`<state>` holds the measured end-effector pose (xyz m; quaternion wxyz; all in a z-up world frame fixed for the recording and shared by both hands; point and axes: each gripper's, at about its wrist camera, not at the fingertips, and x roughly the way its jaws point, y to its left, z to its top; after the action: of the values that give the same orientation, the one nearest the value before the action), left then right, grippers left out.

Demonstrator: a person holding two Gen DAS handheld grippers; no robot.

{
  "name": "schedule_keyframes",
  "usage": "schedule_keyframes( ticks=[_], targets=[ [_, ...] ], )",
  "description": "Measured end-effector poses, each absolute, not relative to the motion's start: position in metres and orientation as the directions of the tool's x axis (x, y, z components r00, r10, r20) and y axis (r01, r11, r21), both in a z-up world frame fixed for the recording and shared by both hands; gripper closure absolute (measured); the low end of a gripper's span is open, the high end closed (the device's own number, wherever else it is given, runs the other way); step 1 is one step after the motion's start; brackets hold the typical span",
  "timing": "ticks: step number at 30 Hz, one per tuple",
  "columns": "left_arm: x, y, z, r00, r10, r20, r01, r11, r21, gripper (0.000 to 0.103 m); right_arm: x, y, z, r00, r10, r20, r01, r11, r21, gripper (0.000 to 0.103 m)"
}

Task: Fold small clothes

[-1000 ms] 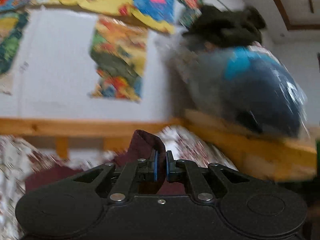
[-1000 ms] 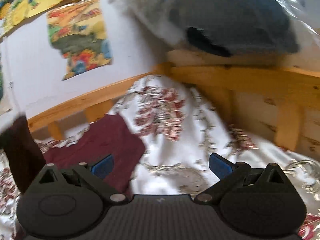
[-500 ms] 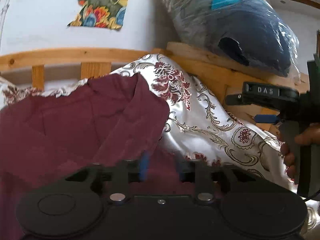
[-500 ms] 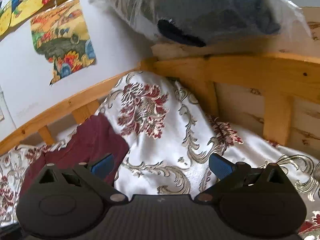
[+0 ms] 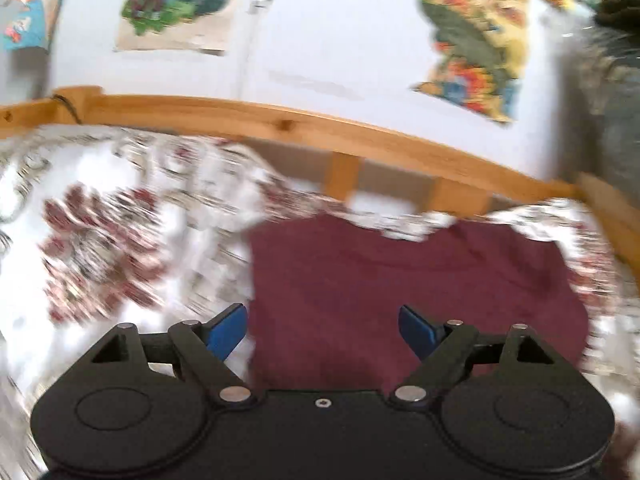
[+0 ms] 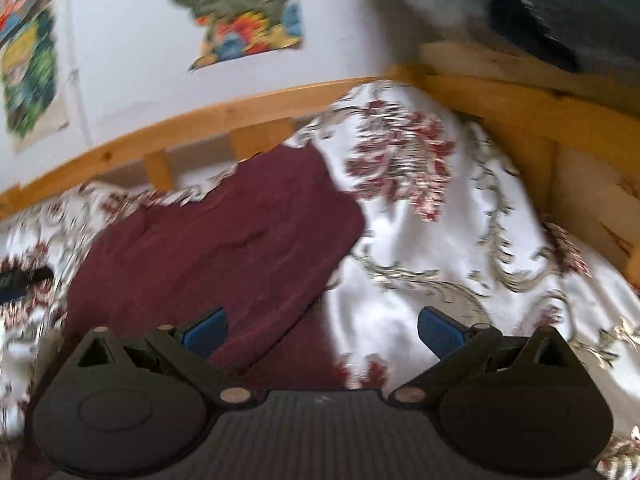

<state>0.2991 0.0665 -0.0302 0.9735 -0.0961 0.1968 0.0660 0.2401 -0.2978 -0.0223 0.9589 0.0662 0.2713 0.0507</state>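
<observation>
Both grippers now stand with jaws spread wide and nothing between them; a second ago the left gripper (image 5: 322, 330) was clamped on a fold of the maroon garment (image 5: 416, 280), which it has since let go. That garment now lies flat on the floral bedspread (image 5: 100, 248), near the wooden bed rail (image 5: 280, 124); in the left view its long axis runs left to right along the rail, its far edge almost reaching it. The right gripper (image 6: 322, 330) hovers at the cloth's right edge, left fingertip (image 6: 204, 330) over maroon, right one over bedspread. A plastic-wrapped dark bundle (image 6: 560, 8) sits on the frame at upper right; its contents are too blurred to tell
</observation>
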Motion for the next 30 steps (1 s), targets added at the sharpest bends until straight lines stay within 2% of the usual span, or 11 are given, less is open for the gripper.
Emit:
schedule_keyframes(
  ticks=[2,6,8,11,13,14,16,23,25,30],
  targets=[
    [0.318,0.084,-0.032,0.908,0.090,-0.410,-0.154,0.980,-0.126,0.027,0.241,-0.288,-0.023,0.843,0.141,-0.519,-0.083,0.988,0.133,0.000],
    [0.350,0.103,-0.037,0.885,-0.013,-0.465,-0.044,0.993,-0.110,0.033,0.244,-0.278,-0.028,0.830,0.148,-0.537,-0.105,0.988,0.109,0.000],
    [0.369,0.106,-0.044,0.846,-0.037,-0.532,-0.015,0.995,-0.094,0.038,0.246,-0.275,-0.032,0.823,0.147,-0.548,-0.109,0.989,0.100,0.000],
    [0.392,0.110,-0.058,0.785,-0.009,-0.620,-0.049,0.996,-0.077,0.060,0.249,-0.272,-0.037,0.813,0.143,-0.564,-0.110,0.990,0.091,0.000],
    [0.398,0.117,-0.063,0.763,-0.027,-0.646,-0.063,0.991,-0.116,0.076,0.250,-0.272,-0.040,0.808,0.141,-0.572,-0.111,0.990,0.087,0.000],
    [0.397,0.119,-0.064,0.764,-0.047,-0.643,-0.059,0.988,-0.142,0.089,0.251,-0.272,-0.042,0.804,0.139,-0.578,-0.111,0.990,0.084,0.000],
    [0.394,0.119,-0.063,0.777,-0.046,-0.628,-0.063,0.987,-0.149,0.094,0.252,-0.271,-0.044,0.799,0.137,-0.586,-0.111,0.991,0.080,0.000],
    [0.392,0.138,-0.069,0.763,0.047,-0.645,-0.209,0.962,-0.176,0.094,0.258,-0.263,-0.053,0.765,0.164,-0.623,-0.151,0.986,0.074,0.000],
    [0.393,0.140,-0.071,0.749,0.048,-0.661,-0.218,0.960,-0.177,0.087,0.260,-0.254,-0.059,0.743,0.161,-0.649,-0.185,0.982,0.031,0.000],
    [0.384,0.133,-0.059,0.758,0.071,-0.649,-0.205,0.970,-0.133,0.057,0.263,-0.219,-0.078,0.721,0.072,-0.689,-0.255,0.952,-0.167,0.000]
  ],
)
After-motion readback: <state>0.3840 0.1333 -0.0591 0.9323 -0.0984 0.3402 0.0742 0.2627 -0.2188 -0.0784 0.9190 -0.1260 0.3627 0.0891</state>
